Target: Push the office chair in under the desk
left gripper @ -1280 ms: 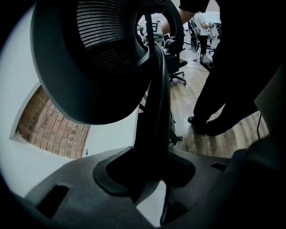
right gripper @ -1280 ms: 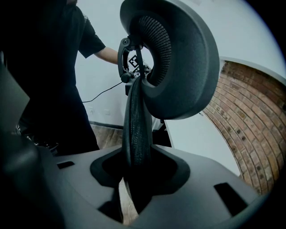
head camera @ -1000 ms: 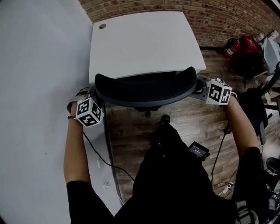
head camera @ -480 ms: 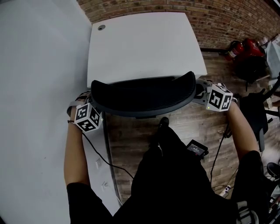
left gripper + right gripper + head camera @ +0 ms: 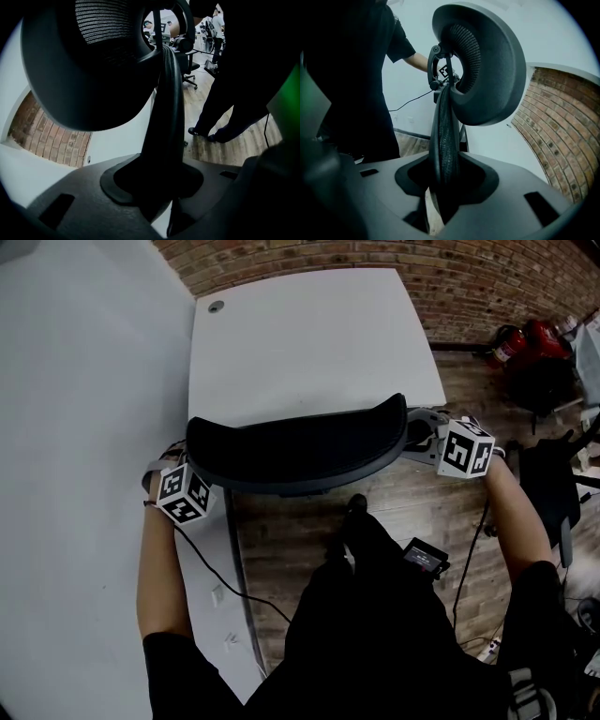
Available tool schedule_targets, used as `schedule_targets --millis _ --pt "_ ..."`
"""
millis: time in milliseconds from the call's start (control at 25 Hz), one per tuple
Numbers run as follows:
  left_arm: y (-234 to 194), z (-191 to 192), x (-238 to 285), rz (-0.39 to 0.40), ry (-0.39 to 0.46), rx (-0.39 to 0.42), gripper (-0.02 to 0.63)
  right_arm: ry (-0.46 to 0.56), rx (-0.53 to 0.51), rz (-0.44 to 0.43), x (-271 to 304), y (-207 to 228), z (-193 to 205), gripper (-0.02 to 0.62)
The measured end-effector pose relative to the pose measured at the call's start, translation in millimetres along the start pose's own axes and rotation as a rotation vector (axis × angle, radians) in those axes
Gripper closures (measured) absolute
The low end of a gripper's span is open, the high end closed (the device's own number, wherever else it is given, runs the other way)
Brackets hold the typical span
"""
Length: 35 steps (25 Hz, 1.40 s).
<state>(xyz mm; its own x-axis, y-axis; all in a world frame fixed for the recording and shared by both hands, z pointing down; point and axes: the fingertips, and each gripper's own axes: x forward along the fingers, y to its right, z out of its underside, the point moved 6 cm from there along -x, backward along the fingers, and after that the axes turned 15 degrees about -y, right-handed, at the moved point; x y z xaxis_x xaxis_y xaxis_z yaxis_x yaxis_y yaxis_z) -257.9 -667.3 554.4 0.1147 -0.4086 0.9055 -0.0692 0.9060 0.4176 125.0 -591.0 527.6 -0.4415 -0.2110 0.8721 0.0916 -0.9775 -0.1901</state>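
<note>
The office chair overlaps the near edge of the desk; fire extinguishers stand on the floor beyond its far right corner.

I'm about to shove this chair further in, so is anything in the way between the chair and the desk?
Nothing visible. In the head view the chair back reaches the near edge of the desk, with no object between them. The space under the desk is hidden by the top, so that part I cannot tell.

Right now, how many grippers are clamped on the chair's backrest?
2. The left gripper, its jaws having just closed further, clamps the left edge of the backrest; the right gripper clamps its right edge.
</note>
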Motion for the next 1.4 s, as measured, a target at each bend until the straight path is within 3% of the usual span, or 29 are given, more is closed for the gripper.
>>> schedule_targets --millis 680,1080,1400 --pt "-3 6 2 0.003 0.005 0.018 0.468 0.018 0.019 0.035 3 -3 -5 0.454" --pt "2 10 2 -0.002 -0.007 0.011 0.456 -0.016 0.051 0.115 6 -9 -9 0.445" --pt "7 19 -26 0.028 -0.026 0.047 0.426 -0.038 0.091 0.206 -12 -17 -16 0.383"
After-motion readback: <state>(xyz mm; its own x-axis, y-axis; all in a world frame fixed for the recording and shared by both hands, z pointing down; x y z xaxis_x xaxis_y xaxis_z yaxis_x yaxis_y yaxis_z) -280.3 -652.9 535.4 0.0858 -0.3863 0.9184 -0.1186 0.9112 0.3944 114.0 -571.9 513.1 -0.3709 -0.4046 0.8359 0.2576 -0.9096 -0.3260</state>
